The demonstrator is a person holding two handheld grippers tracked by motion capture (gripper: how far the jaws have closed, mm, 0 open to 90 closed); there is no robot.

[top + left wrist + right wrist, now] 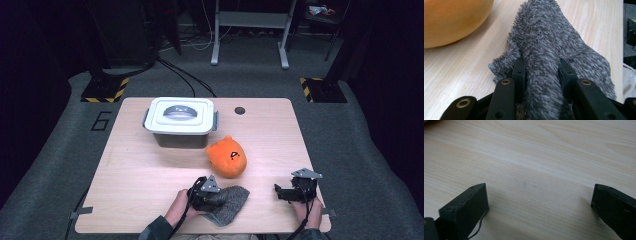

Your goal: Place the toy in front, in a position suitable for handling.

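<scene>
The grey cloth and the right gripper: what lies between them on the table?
Nothing: in the high view, bare table separates the grey cloth from the right gripper.

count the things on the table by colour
orange: 1, toy
grey: 1, cloth
white lid, dark body: 1, box
black: 2, left gripper shut on the cloth, right gripper open
total: 5
</scene>
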